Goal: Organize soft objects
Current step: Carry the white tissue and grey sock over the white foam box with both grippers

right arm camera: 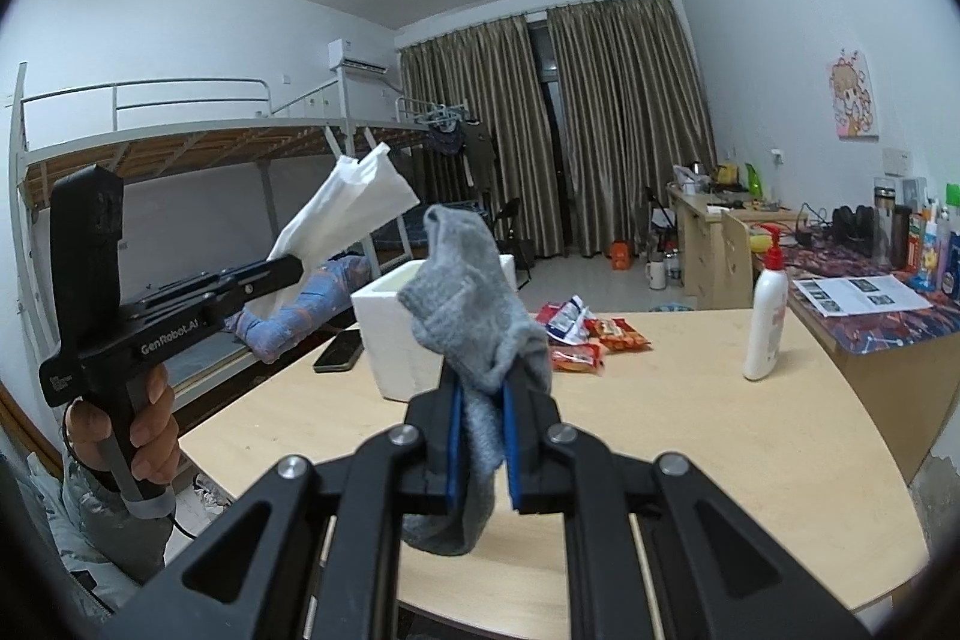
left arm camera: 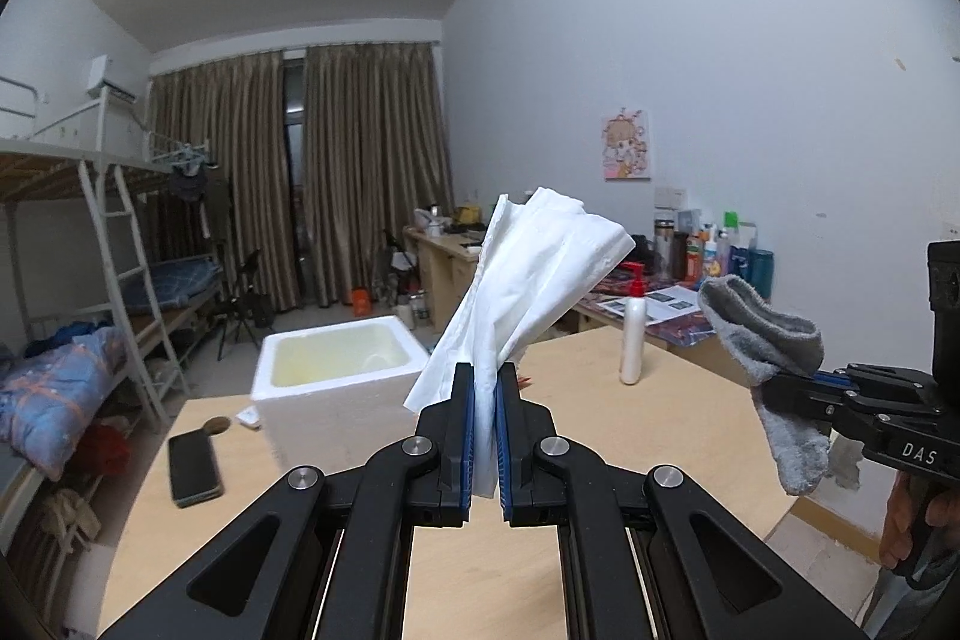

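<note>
In the left wrist view, the left gripper point(left arm camera: 485, 388) is sitting in the lower middle of the frame, and its two blue pads are pressing on a white tissue point(left arm camera: 528, 274). The jaws are narrow, with only the tissue between them. The tissue is standing up from the fingertips and is fanning out toward the upper right, above the table point(left arm camera: 660, 430). A short white end is showing lower down, between the pads.

At the right edge of the same frame, the right gripper point(left arm camera: 780, 382) is pointing to the left and is pinching a grey sock point(left arm camera: 756, 334). One part of the sock is rising to the upper left of the fingertips, and the other part is hanging down under them.

In the right wrist view, the right gripper point(right arm camera: 480, 388) is in the lower middle, closed on the sock point(right arm camera: 474, 304), which is rising above the fingertips and also hanging down between the fingers. The left gripper point(right arm camera: 288, 271) is at the left of the frame, with the tissue point(right arm camera: 345, 214) sticking out toward the upper right.

Behind both grippers, a white foam box point(left arm camera: 336, 370) is standing open on the table. A dark phone point(left arm camera: 192, 466) is lying left of the box, and a white bottle point(right arm camera: 765, 310) with a red pump is standing at the right. Some red snack packets point(right arm camera: 576, 334) are lying between the box and the bottle.
</note>
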The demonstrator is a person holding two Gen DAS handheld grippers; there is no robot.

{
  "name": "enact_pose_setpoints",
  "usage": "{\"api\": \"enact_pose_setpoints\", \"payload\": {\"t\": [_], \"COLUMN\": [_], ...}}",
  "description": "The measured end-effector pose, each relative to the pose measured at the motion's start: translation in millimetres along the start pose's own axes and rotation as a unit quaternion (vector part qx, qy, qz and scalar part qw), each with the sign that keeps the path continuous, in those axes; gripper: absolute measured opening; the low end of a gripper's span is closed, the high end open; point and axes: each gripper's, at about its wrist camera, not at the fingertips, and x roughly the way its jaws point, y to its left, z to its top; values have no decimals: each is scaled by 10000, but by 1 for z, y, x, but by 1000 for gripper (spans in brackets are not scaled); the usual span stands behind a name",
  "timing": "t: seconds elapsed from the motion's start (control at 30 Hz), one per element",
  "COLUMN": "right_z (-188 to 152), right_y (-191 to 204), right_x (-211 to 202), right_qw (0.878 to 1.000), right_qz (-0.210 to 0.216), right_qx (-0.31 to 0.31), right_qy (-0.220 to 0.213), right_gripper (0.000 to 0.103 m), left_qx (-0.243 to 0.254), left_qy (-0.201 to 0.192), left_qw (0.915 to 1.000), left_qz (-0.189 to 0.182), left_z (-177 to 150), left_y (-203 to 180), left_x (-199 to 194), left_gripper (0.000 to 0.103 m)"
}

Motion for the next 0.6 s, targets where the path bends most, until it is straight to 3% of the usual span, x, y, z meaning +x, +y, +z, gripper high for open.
{"api": "enact_pose_setpoints", "payload": {"t": [0.3,0.6], "right_z": [3,9], "right_y": [25,45], "right_x": [20,49], "right_qw": [9988,9961], "right_qz": [462,797], "right_qx": [-174,-361], "right_qy": [-6,118], "right_gripper": [15,15], "left_qx": [-48,-186], "left_qy": [-84,-131], "left_qw": [9974,9943], "left_qz": [718,1045], "left_z": [-7,-10], "left_y": [23,46], "left_x": [-24,-42], "left_gripper": [7,7]}}
